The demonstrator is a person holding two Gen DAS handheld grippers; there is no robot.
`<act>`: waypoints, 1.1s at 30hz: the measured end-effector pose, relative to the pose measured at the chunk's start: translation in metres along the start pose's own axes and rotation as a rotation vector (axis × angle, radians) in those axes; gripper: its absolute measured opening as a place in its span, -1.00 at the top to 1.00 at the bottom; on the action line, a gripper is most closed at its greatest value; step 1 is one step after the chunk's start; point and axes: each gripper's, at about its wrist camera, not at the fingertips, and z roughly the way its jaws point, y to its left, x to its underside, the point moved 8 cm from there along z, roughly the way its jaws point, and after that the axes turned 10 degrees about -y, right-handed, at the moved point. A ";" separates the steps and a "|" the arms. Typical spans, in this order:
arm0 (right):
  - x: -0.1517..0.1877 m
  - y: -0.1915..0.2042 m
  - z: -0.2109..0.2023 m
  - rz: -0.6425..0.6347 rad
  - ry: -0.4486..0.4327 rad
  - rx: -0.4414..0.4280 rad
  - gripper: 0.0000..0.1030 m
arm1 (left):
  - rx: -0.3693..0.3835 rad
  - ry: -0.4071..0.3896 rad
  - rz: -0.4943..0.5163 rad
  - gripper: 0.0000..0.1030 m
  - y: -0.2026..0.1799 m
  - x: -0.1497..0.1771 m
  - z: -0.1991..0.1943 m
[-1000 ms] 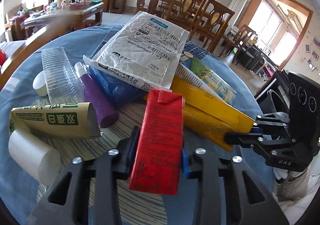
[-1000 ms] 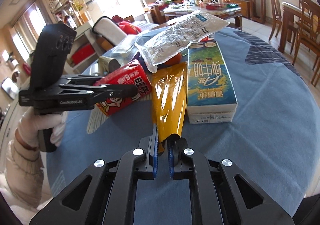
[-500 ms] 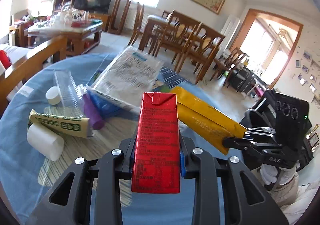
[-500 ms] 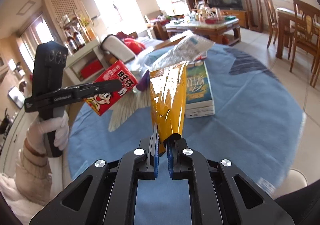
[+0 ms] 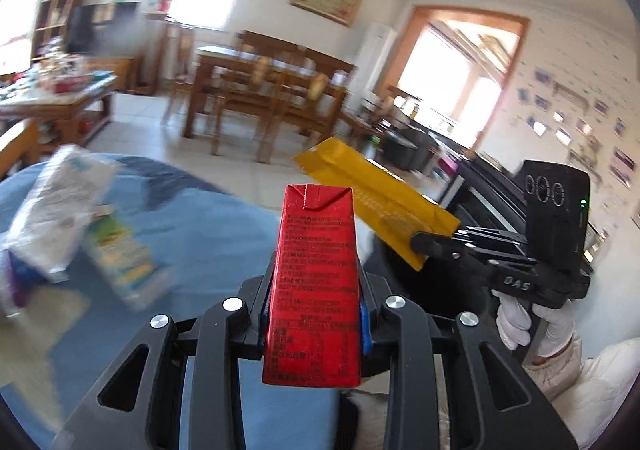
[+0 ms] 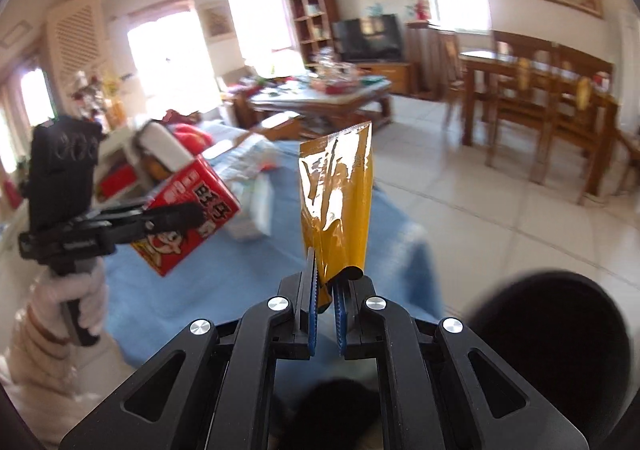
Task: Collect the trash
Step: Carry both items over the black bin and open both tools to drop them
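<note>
My left gripper (image 5: 314, 314) is shut on a red drink carton (image 5: 316, 278), held upright above the edge of the blue-clothed table (image 5: 208, 234). The same carton (image 6: 188, 209) shows in the right wrist view, clamped in the left gripper (image 6: 192, 213) at the left. My right gripper (image 6: 325, 290) is shut on the lower end of a yellow foil wrapper (image 6: 338, 201), which stands up in the air. In the left wrist view that wrapper (image 5: 372, 197) sticks out from the right gripper (image 5: 420, 240) at the right.
A crumpled white plastic bag (image 5: 60, 205) and a green-printed box (image 5: 124, 258) lie blurred on the table at left. A dark round bin (image 6: 556, 342) opens at the lower right of the right wrist view. Wooden dining chairs (image 5: 272, 89) and tiled floor lie beyond. A gloved hand (image 5: 532, 326) holds the right gripper.
Both grippers rose from the pile and swung away from the table toward its edge, carrying the red carton and the yellow wrapper. The trash pile slid off to the left of view.
</note>
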 end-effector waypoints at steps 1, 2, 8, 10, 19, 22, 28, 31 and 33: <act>0.007 -0.015 -0.008 0.003 0.010 0.027 0.85 | 0.022 0.014 0.009 0.39 -0.012 0.001 0.011; 0.016 -0.035 -0.016 0.010 0.024 0.061 0.85 | 0.049 0.030 0.019 0.39 -0.025 0.003 0.026; 0.072 -0.139 -0.066 0.106 0.090 0.219 0.85 | 0.198 0.130 0.066 0.39 -0.094 0.022 0.111; 0.092 -0.162 -0.075 0.121 0.118 0.267 0.85 | 0.233 0.162 0.087 0.39 -0.115 0.030 0.133; 0.151 -0.210 -0.074 0.143 0.248 0.315 0.84 | 0.252 0.302 0.187 0.39 -0.159 0.075 0.204; 0.156 -0.210 -0.073 0.132 0.256 0.319 0.84 | 0.237 0.331 0.215 0.39 -0.163 0.084 0.205; 0.159 -0.193 -0.063 0.137 0.268 0.308 0.84 | 0.213 0.365 0.246 0.39 -0.160 0.098 0.207; 0.154 -0.184 -0.056 0.140 0.276 0.308 0.82 | 0.208 0.378 0.250 0.39 -0.159 0.102 0.209; 0.152 -0.182 -0.053 0.146 0.277 0.307 0.67 | 0.204 0.380 0.273 0.39 -0.159 0.102 0.208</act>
